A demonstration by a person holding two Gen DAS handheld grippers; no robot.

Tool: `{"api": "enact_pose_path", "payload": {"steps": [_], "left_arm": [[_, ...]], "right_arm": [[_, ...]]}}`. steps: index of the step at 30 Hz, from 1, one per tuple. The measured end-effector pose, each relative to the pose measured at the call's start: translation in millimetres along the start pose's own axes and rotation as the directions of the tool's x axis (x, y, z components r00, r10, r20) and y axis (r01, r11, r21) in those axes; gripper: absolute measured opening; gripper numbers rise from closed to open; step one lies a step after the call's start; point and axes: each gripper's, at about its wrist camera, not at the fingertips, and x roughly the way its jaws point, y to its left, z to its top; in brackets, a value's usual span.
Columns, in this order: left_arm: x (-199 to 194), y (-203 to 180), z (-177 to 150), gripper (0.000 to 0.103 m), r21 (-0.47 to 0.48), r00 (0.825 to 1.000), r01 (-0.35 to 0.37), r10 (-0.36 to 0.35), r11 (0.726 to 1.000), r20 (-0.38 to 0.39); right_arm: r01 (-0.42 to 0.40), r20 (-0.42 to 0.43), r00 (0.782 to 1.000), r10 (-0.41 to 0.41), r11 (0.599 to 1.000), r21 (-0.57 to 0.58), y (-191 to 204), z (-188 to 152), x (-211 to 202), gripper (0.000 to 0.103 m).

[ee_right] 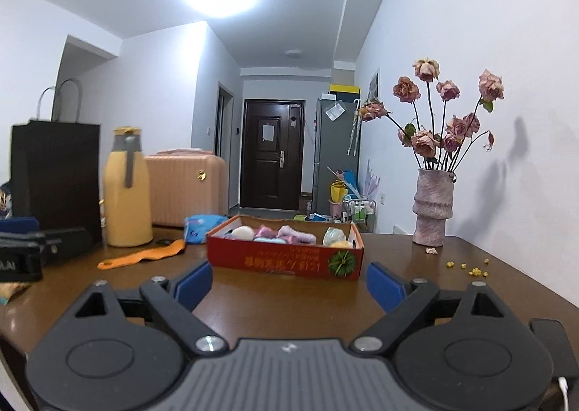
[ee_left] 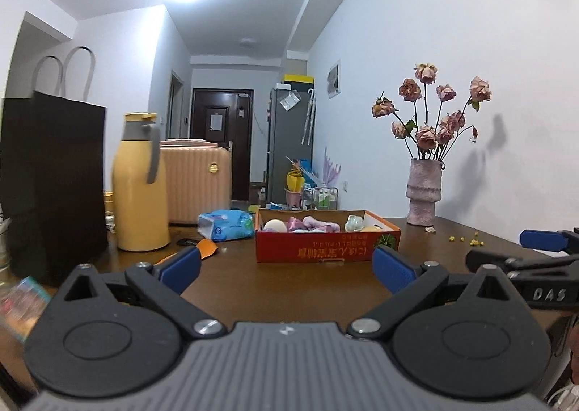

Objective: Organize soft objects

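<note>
A red cardboard box (ee_left: 325, 248) (ee_right: 282, 260) sits on the brown table (ee_left: 289, 288) (ee_right: 286, 298) ahead of both grippers. It holds several soft objects: a cream ball (ee_left: 274, 225) (ee_right: 243, 232), pink cloth (ee_left: 318, 223) (ee_right: 295, 233) and a pale green item (ee_left: 354, 222) (ee_right: 333, 235). My left gripper (ee_left: 287, 271) is open and empty, low over the table before the box. My right gripper (ee_right: 289, 284) is open and empty too. An orange strap (ee_right: 144, 256) (ee_left: 208, 248) lies left of the box.
A yellow thermos (ee_left: 139, 183) (ee_right: 126, 190), a black paper bag (ee_left: 54, 186) (ee_right: 54, 175) and a blue tissue pack (ee_left: 226, 225) (ee_right: 201, 226) stand at the left. A vase of dried roses (ee_left: 424, 193) (ee_right: 432, 208) stands at the right. Yellow crumbs (ee_right: 474, 269) lie nearby.
</note>
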Motion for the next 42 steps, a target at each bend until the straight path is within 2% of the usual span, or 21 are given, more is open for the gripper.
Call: {"api": "enact_pose_path", "payload": {"steps": [5,8,11,19,42], "left_arm": [[-38.3,-1.2,-21.8,0.103,0.015,0.996,-0.073,0.073,0.997,-0.042],[-47.8,-3.5,-24.0,0.103,0.023,0.997,-0.060,0.061,0.998,-0.057],[-53.6,-7.4,-21.1,0.103,0.022,0.997,-0.064,0.065,0.998,-0.040],[-56.8,-5.5,-18.6,0.103,0.002,0.998,-0.057,0.057,0.998,-0.035],[-56.1,-7.8,-18.0,0.103,0.008,0.998,-0.052,0.053,0.999,-0.036]], "right_arm": [[0.002,-0.065,0.998,0.001,0.999,0.041,22.0,-30.8,-45.5,0.092],[0.007,-0.092,0.996,-0.002,0.998,0.059,31.6,-44.9,-62.2,0.092],[0.006,-0.076,0.997,-0.004,1.000,0.027,39.5,-39.5,-63.0,0.092],[0.014,-0.053,0.999,-0.012,0.999,0.048,36.4,-35.9,-66.0,0.092],[-0.001,-0.074,0.997,0.007,0.997,0.081,29.4,-33.2,-57.7,0.094]]}}
